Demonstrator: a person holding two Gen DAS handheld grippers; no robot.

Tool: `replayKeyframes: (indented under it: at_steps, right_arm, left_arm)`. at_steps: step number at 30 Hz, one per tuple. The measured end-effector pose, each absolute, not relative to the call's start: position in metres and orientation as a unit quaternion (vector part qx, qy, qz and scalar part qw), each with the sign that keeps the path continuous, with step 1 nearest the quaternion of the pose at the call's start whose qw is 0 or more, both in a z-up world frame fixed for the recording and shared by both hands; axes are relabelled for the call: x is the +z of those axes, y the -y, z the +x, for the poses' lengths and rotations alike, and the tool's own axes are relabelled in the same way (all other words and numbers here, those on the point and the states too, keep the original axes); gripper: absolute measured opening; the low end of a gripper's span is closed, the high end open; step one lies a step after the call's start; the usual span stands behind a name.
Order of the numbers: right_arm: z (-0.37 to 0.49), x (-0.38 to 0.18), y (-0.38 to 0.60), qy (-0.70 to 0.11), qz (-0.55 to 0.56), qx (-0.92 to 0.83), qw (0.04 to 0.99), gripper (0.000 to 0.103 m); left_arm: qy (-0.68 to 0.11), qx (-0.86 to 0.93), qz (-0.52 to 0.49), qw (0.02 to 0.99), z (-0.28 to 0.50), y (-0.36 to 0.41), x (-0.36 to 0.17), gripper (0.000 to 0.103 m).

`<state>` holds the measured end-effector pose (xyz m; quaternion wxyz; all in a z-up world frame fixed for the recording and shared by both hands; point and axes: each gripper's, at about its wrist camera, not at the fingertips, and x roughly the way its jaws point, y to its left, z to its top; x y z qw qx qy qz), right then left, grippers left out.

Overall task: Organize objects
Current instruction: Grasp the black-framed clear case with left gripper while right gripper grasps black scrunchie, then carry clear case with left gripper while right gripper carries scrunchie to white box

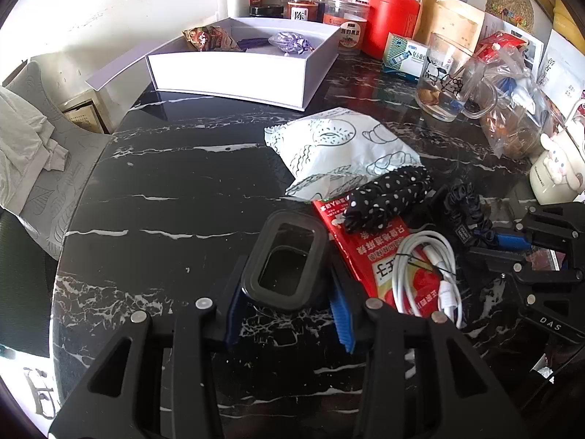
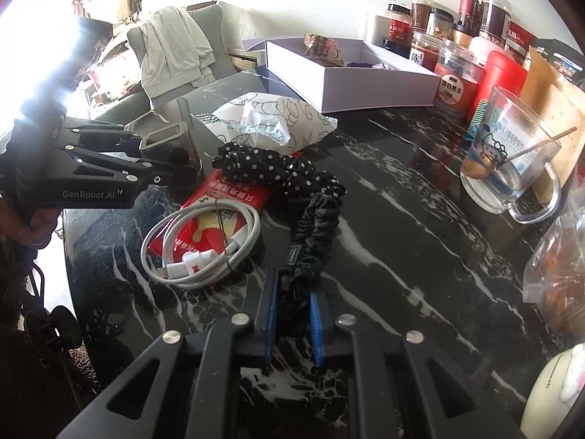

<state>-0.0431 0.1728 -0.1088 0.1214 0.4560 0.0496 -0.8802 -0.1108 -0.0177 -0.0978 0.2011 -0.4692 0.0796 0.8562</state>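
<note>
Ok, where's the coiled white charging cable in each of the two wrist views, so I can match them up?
Left wrist view: the coiled white charging cable lies lower right of centre, right of the left tongs.
Right wrist view: it lies left of centre, ahead and left of the right tongs.
Shared landmark: the red foil packet underneath it, beside the black polka-dot fabric bow.

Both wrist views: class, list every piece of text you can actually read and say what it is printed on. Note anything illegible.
"GenRobot.AI": side of the left gripper.
"DAS": body of the right gripper.
"陈": label of an orange-filled jar.
Red packet under the white cable: large Chinese print, upside down, not reliably readable.
Medicine box, other jars, scrunchie tag: too small or blurred.
</note>
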Motion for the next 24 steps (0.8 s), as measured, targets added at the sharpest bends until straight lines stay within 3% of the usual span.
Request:
replayKeyframes:
  at_steps: [24]
  right_arm:
    - [-0.016, -0.065, -0.174, -0.058, 0.414, -0.898, 0.137, 0.014]
  left_arm:
    - [-0.092, 0.873, -0.451, 0.164, -0.067, 0.011, -0.043, 0.039]
